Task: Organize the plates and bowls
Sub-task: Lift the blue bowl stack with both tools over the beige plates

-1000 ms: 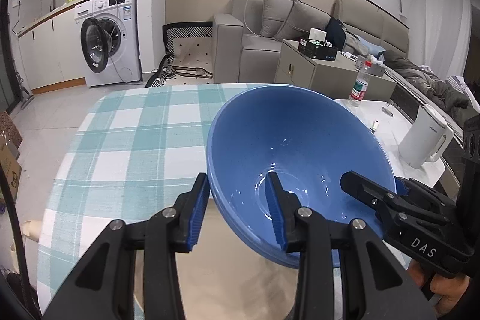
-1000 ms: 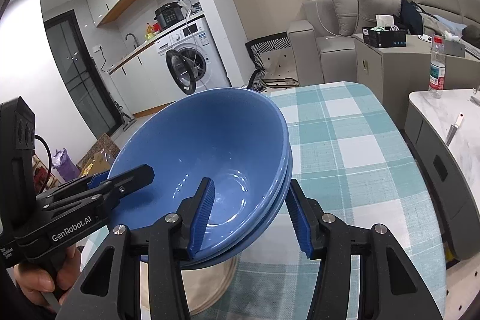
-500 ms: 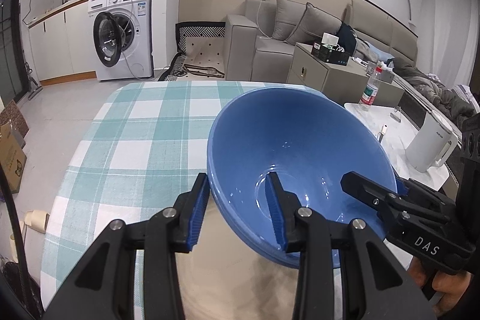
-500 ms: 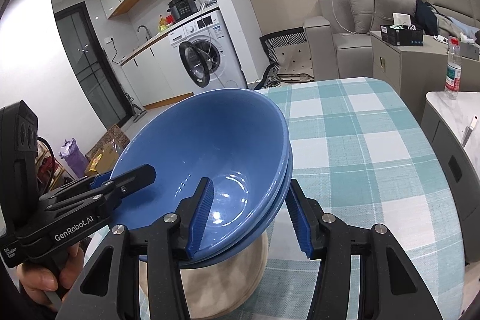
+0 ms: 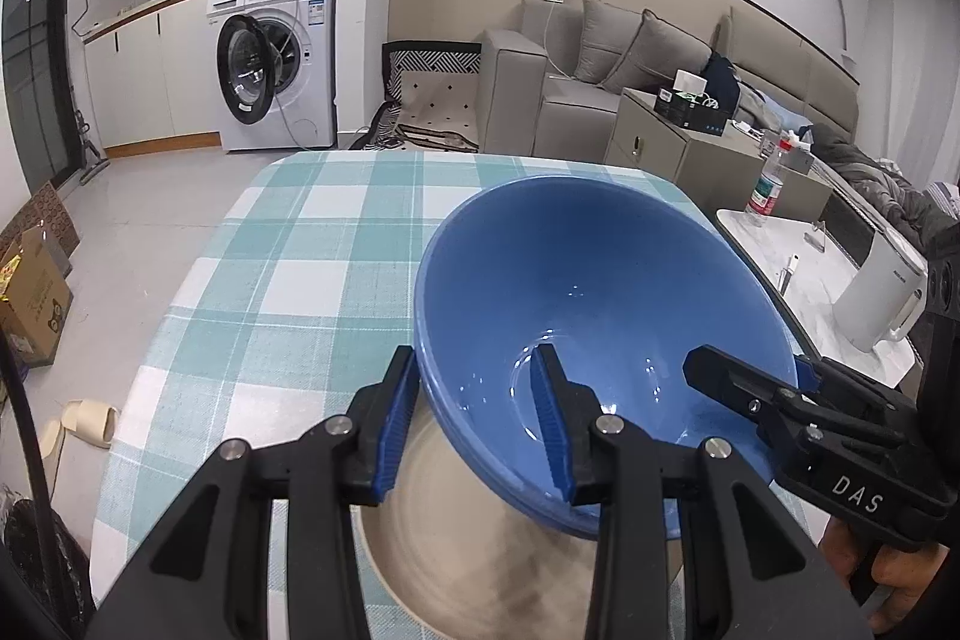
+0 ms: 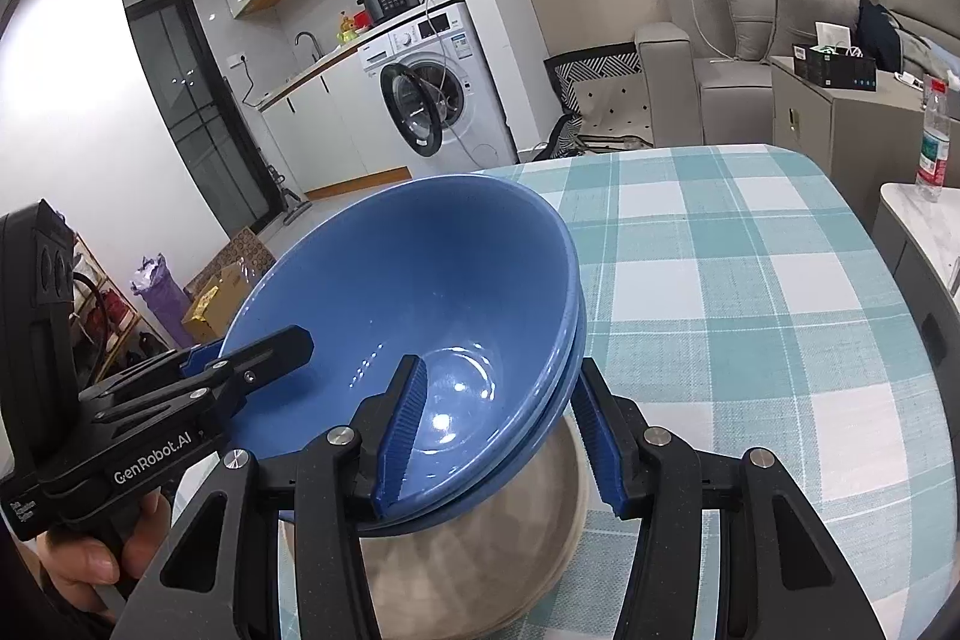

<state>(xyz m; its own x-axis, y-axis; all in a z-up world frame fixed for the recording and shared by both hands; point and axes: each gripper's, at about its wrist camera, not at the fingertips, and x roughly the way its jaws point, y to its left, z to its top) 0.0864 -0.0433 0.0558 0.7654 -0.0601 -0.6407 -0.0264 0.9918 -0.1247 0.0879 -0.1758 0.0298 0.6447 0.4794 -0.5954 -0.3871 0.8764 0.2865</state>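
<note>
- Left wrist view: your left gripper (image 5: 474,418) clamps one rim of the stacked blue bowls (image 5: 600,316); your right gripper (image 6: 498,430) clamps the opposite rim.
- Bowls hang tilted just above a beige plate (image 6: 480,568) on the worktop (image 6: 750,310).
- Expect glazed, slippery, breakable ware; grip both rims together.
- Bowl bases are hidden, so contact with the plate is unclear.

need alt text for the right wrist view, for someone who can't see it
The right claw grips the rim of nested blue bowls, one finger inside and one outside, above a beige plate on a teal checked tablecloth. The left claw clamps the opposite rim.
</note>
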